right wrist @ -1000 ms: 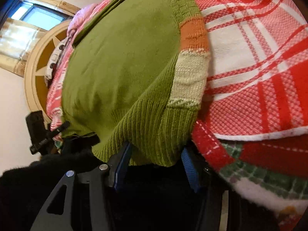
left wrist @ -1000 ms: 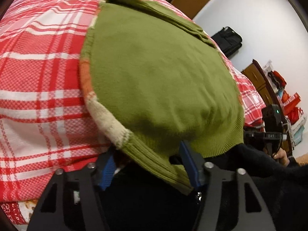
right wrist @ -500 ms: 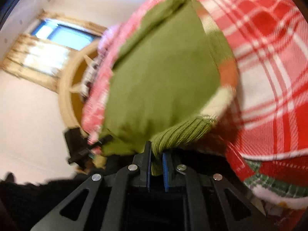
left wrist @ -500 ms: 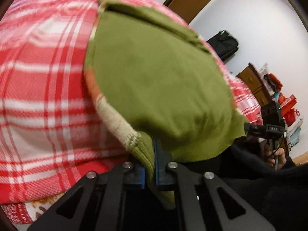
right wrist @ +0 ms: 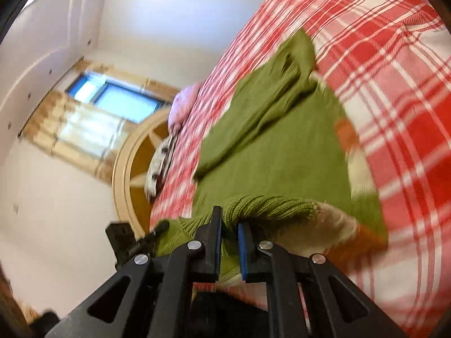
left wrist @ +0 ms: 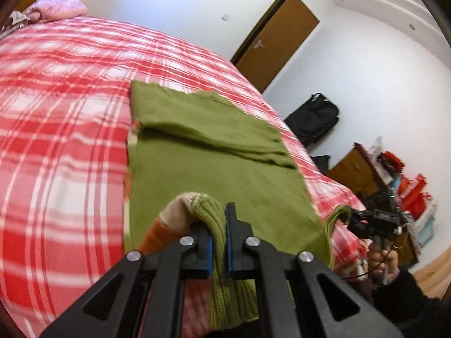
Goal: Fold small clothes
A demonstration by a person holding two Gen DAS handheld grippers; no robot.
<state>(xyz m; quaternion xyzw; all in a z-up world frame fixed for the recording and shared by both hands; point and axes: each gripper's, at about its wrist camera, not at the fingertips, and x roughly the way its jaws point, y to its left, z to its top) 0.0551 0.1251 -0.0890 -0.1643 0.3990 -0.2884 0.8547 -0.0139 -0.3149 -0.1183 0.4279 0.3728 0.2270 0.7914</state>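
In the left wrist view the left tongs (left wrist: 218,242) fill the lower centre of the frame, tilted downward toward the bed, with their blue pads pinched narrow on the ribbed hem of the green sweater (left wrist: 214,169). The jaws have just been closing, and the knit is squeezed between them, with a loop of hem arching above the tips and a strip hanging below. At the right edge of the same frame the person's other hand (left wrist: 384,259) grips the handle of the second tool, whose tip meets the far hem corner.

The right wrist view shows the right tongs (right wrist: 228,239) in the lower centre, also angled down, their jaws just closed to a narrow gap around the ribbed hem, which bunches up over the fingertips.

The sweater lies flat on the red and white plaid bedspread (left wrist: 62,118), running from the lifted hem up to mid-frame, with a sleeve folded across its upper part. An orange and cream band shows along its side edge, though blur makes the pattern hard to read.

Around it: a pink pillow (left wrist: 56,9) at upper left, a brown door (left wrist: 276,36) at upper centre, a black bag (left wrist: 314,118) against the white wall, and a wooden dresser (left wrist: 355,169) with red clutter at right. The right view adds a curtained window (right wrist: 112,98) and a round headboard (right wrist: 132,174) at left.
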